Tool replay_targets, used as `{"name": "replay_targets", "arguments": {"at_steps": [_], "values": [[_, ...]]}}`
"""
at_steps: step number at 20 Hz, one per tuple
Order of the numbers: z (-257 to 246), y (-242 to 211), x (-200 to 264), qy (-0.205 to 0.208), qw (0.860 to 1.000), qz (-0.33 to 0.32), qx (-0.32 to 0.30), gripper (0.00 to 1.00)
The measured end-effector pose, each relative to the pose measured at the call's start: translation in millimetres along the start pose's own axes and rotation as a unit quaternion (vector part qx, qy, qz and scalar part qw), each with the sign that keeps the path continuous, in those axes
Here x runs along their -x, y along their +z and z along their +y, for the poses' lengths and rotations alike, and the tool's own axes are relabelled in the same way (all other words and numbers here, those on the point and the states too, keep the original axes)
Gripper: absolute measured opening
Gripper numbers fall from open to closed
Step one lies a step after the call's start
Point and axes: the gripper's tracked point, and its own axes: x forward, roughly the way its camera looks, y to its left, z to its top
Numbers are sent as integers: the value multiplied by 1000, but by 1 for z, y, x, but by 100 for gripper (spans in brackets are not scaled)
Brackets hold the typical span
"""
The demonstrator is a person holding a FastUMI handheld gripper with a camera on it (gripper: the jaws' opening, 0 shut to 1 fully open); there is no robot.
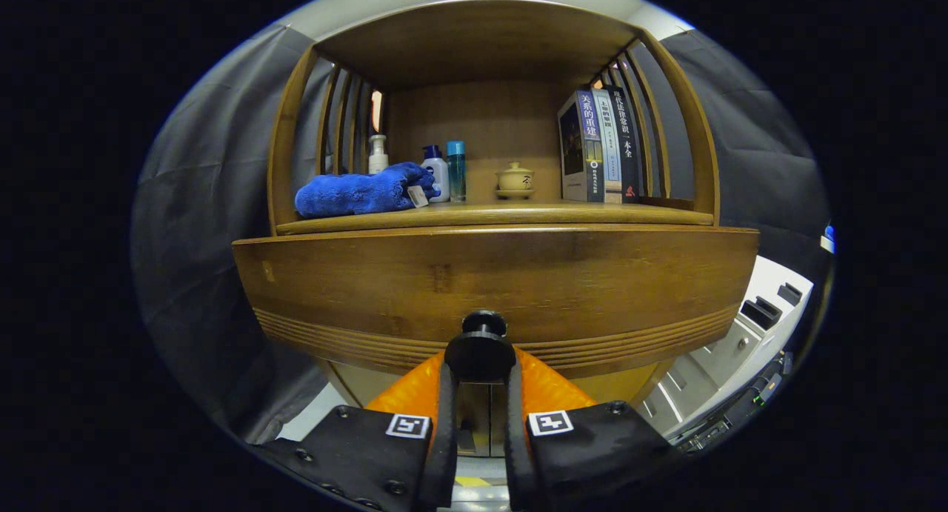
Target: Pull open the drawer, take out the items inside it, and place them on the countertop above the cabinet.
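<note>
A wooden drawer front (489,282) spans the view just ahead of me, with a round black knob (481,349) at its lower middle. My gripper (480,375) is shut on that knob, one finger pressing each side of it. Above the drawer lies the cabinet's wooden countertop (518,214), under an arched wooden frame. The inside of the drawer is hidden behind its front.
On the countertop sit a folded blue towel (363,192), a white pump bottle (378,155), two more bottles (446,173), a small lidded cup (515,180) and three upright books (601,147). A grey-white cabinet (748,334) stands at the lower right.
</note>
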Motion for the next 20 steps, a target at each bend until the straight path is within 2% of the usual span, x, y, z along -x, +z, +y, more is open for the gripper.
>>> {"name": "replay_targets", "arguments": {"at_steps": [20], "values": [[3, -18, 82, 12, 1000, 15, 26, 35]]}}
